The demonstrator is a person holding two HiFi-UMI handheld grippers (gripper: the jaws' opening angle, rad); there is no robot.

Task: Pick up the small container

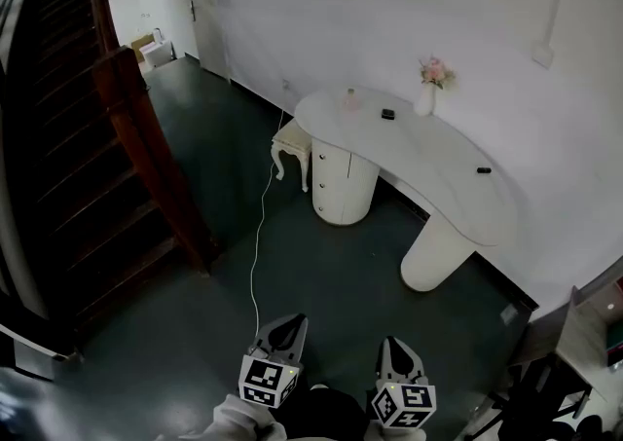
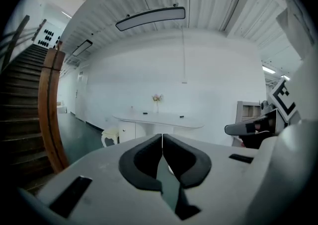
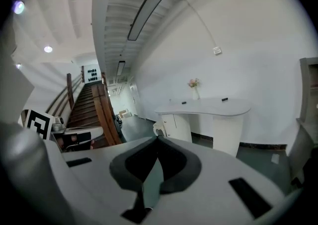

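Both grippers are held low over the dark floor (image 1: 341, 274), well apart from the white curved table (image 1: 438, 176). The left gripper (image 1: 286, 330) is seen with its jaws pressed together and nothing between them, and the right gripper (image 1: 394, 349) is likewise closed and empty (each gripper view shows the dark pads meeting at the tips). On the tabletop a small dark object (image 1: 387, 114) is found near the vase of pink flowers (image 1: 428, 89), a second dark object (image 1: 484, 170) lies toward the table's near end, and a pale upright item (image 1: 350, 95) stands at the far end. Which of these is the small container cannot be told at this distance. A white stool (image 1: 292, 142) is set just beside the table's cabinet leg, and a wooden staircase (image 1: 127, 137) rises at the left.
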